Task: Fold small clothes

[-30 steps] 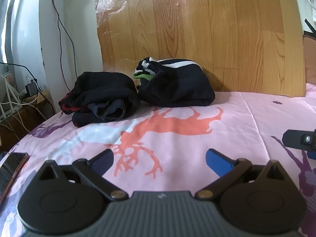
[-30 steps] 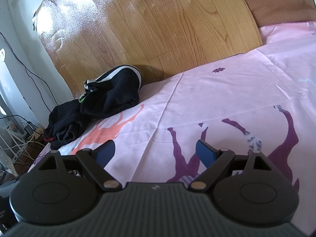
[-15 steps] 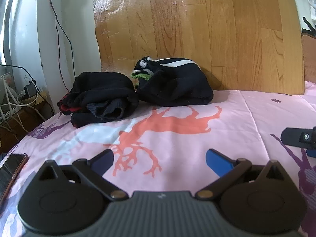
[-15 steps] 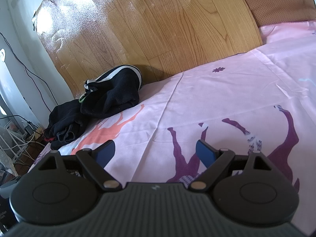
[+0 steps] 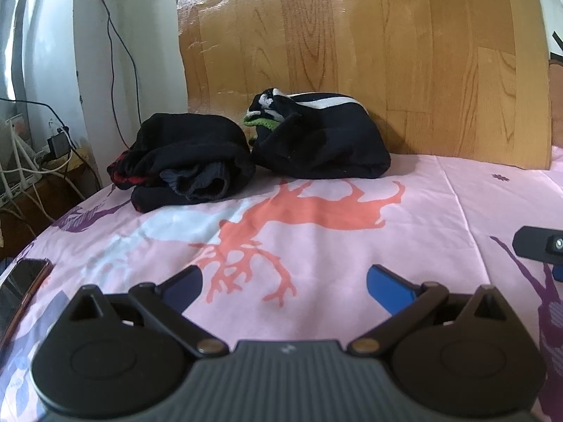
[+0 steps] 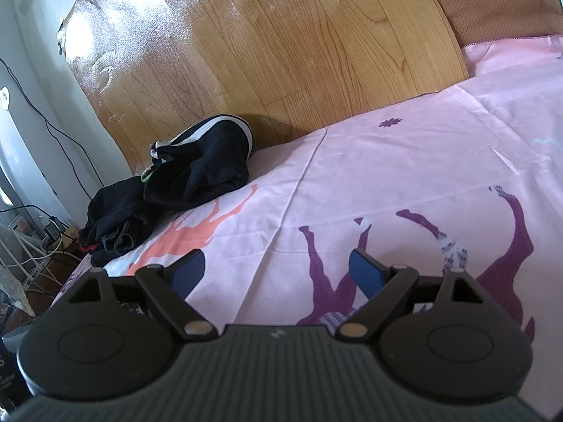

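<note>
Both grippers, left gripper (image 5: 283,281) and right gripper (image 6: 276,272), are being held open and empty above the bed (image 5: 352,246); two dark clothes bundles (image 5: 186,165) (image 5: 320,144) are lying by the headboard (image 5: 387,52), apparently folded, so reaching for another garment is likely being called for.

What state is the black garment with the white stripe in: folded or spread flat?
Bundled up, not spread flat. The black garment with the white stripe sits as a thick rounded mound against the wooden headboard; whether it is neatly folded, cannot tell.

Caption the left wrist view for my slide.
Open left gripper hovers over the pink deer-print sheet, facing two dark clothes bundles by the wooden headboard.
</note>
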Motion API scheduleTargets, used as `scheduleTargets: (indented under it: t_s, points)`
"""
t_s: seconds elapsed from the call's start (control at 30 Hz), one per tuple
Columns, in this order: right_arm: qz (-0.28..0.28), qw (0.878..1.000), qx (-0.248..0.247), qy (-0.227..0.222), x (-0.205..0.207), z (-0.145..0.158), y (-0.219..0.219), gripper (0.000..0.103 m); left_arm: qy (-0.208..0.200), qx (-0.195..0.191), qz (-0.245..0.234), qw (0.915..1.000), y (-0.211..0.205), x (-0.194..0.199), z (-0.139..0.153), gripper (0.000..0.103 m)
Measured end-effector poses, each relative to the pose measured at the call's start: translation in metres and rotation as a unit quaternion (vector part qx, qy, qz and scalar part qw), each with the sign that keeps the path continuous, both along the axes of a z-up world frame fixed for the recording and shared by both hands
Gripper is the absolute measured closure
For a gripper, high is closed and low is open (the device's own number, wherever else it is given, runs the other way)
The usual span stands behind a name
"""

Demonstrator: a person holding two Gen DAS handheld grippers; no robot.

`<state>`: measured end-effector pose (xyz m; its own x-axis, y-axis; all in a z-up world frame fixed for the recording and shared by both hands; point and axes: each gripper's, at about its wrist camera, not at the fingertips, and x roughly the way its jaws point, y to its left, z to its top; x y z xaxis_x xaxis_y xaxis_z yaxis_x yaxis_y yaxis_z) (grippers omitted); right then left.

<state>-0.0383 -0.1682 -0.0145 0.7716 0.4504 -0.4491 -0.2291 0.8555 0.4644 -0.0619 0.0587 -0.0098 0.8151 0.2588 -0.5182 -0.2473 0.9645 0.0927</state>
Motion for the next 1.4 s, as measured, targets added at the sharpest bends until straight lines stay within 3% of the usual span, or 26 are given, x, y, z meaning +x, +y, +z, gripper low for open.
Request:
scheduleTargets:
  t_s: [1.4]
  points:
    - [0.002,1.0,-0.002,-0.001,0.0009,0.0003,-0.0014,0.012,-0.002,-0.005,0.003,1.0,0.0004,-0.0013,0.0005,0.0]
